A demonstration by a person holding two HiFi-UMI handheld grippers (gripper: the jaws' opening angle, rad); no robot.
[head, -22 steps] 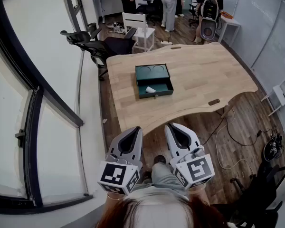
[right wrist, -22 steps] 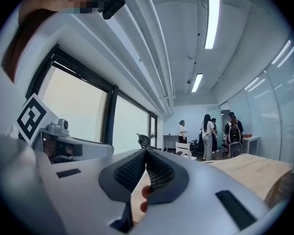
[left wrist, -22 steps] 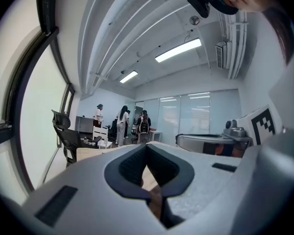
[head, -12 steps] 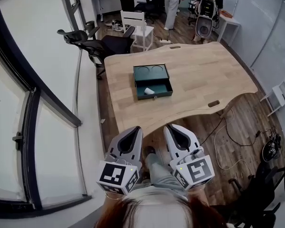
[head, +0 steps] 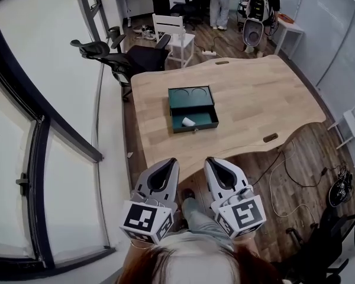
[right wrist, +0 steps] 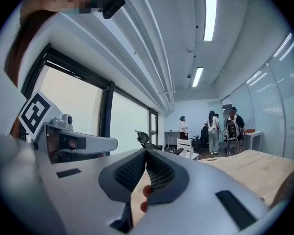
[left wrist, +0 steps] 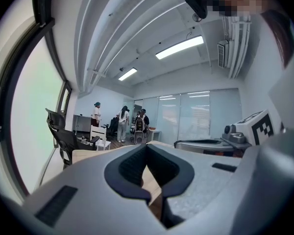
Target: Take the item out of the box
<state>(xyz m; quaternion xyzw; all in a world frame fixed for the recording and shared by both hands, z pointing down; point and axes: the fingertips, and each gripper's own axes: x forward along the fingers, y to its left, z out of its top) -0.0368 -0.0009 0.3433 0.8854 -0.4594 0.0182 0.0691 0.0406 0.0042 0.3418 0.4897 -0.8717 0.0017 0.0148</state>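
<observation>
Box (head: 193, 94), dark green, stands well away from us on the wooden table (head: 254, 99), with its drawer (head: 203, 120) pulled out toward us. We hold the left gripper (head: 166, 164) and the right gripper (head: 215, 164) level and close to our body, short of the table's edge, each with its jaws pressed together on nothing. The small white item (head: 188, 122) lies in the open drawer, untouched. We judge that the approach, the grasp and the lift-out all remain.
</observation>
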